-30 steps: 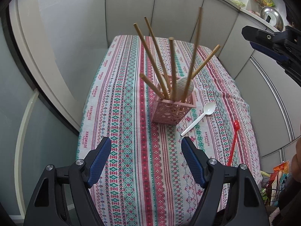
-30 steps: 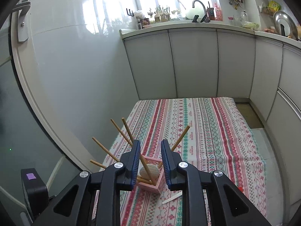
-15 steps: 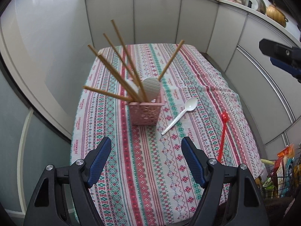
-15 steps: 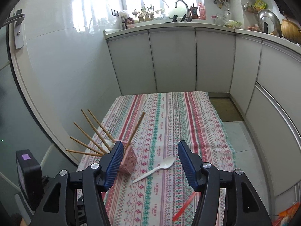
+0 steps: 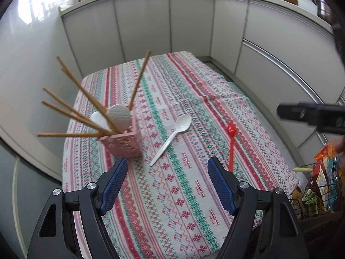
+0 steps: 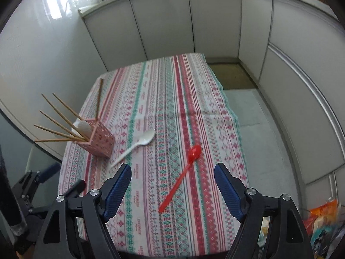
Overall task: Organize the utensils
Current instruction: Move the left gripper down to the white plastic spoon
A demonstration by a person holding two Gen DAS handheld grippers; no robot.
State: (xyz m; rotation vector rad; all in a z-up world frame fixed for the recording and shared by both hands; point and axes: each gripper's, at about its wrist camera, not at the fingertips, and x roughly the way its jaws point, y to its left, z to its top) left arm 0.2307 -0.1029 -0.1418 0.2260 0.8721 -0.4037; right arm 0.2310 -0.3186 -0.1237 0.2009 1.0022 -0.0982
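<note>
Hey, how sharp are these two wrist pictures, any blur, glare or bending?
Left wrist view: pink holder and chopsticks smeared by motion, cabinet lines bowed by the fisheye. Right wrist view: white spoon handle blurred, red spoon crisper, window glare on the left wall.

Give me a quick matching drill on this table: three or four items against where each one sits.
Items:
1 white spoon
2 red spoon
3 chopsticks
4 right gripper

States:
A standing in the pink holder
B open, empty
C flat on the cloth beside the holder
D flat on the cloth, under the right gripper

Pairs: 1-C, 2-D, 3-A, 4-B
</note>
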